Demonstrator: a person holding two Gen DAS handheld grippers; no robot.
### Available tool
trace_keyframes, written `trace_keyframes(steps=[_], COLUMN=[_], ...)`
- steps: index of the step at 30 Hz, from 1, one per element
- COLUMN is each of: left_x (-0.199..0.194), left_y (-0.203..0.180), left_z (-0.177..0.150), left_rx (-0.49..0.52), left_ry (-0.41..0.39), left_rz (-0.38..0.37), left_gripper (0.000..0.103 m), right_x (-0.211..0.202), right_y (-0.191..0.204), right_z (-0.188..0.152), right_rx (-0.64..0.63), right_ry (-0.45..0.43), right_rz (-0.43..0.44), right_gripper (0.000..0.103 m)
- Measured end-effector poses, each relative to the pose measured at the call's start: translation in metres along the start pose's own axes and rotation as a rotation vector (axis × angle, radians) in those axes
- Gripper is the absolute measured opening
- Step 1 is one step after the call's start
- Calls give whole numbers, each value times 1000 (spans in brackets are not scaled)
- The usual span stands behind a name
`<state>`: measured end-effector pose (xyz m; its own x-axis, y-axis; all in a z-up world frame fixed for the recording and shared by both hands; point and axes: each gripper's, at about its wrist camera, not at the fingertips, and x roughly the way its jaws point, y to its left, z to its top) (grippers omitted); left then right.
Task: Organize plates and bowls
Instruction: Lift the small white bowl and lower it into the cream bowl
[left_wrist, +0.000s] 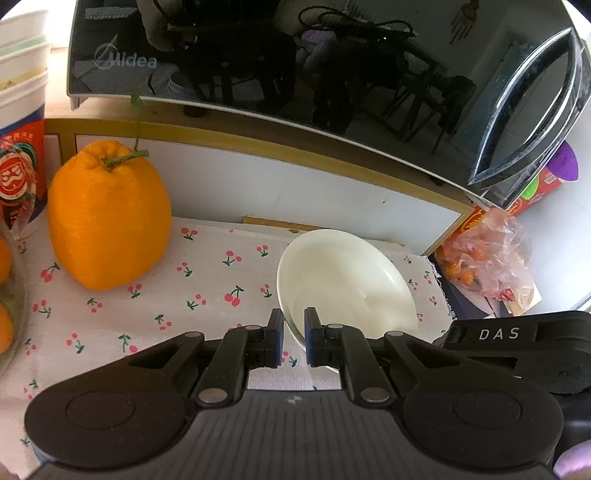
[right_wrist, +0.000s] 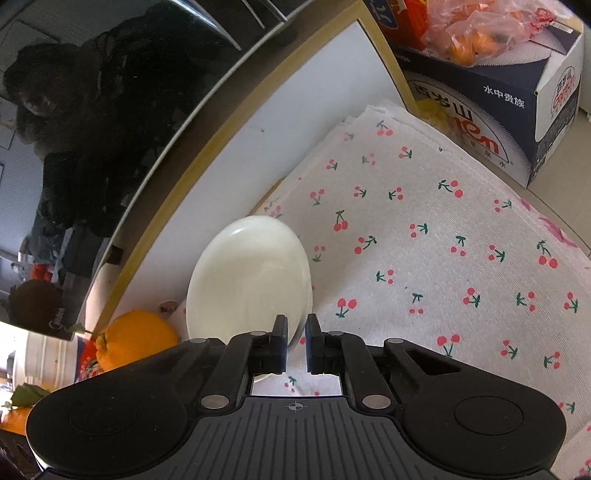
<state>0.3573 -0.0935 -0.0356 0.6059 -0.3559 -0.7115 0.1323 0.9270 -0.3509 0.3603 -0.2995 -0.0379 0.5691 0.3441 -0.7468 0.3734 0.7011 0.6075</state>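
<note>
On the cherry-print cloth (left_wrist: 207, 280), in front of the dark microwave door (left_wrist: 295, 62), we see one white bowl (left_wrist: 347, 280), gripped at two places on its rim. We note that the left gripper (left_wrist: 293, 338) is pinched narrow, its blue pads set either side of the bowl's near edge, one pad inside the wall and one outside. In the right wrist view the same bowl (right_wrist: 251, 280) appears from the other side, and the right gripper (right_wrist: 296, 341) is likewise closed down on the rim nearest to it; the right gripper's black body also shows at the edge of the left view. We judge the bowl to be glazed ceramic: stiff, moderately heavy for its size, smooth and therefore slippery between flat pads, and liable to chip or break if dropped or knocked against the white cabinet panel (left_wrist: 295, 184) just behind it. We consider the rim the sensible place to hold, since the curved wall offers nothing else to pinch, and two opposite holds keep it from swinging. A large orange (left_wrist: 107, 218) stands well apart to one side, and a bag of small oranges (left_wrist: 487, 254) lies beyond the cloth's far edge.
</note>
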Motion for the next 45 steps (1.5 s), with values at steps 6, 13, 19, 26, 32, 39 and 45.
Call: trace_keyframes(steps=[6, 13, 19, 26, 32, 39, 45], left_x=[-16, -47, -68, -91, -111, -130, -143], left_y=[-5, -14, -24, -30, -34, -31, -26], left_z=[0, -2, -13, -36, -63, -97, -118], left_rx=[9, 24, 34, -5, -34, -57, -84], left_ry=[-10, -26, -22, 0, 19, 29, 37], left_rz=[7, 6, 5, -25, -46, -84, -106], left_gripper=[10, 10, 10, 11, 11, 12, 12], right_x=[-18, -52, -84, -125, -151, -171, -181], right_y=[8, 16, 14, 6, -13, -37, -50], right_z=[-8, -19, -32, -58, -83, -114, -136], right_rx=[-6, -17, -20, -62, -60, -60, -57], right_ry=[-7, -19, -24, -46, -50, -51, -50], right_rz=[5, 19, 23, 7, 11, 26, 39], right_gripper=[10, 10, 10, 10, 10, 11, 11])
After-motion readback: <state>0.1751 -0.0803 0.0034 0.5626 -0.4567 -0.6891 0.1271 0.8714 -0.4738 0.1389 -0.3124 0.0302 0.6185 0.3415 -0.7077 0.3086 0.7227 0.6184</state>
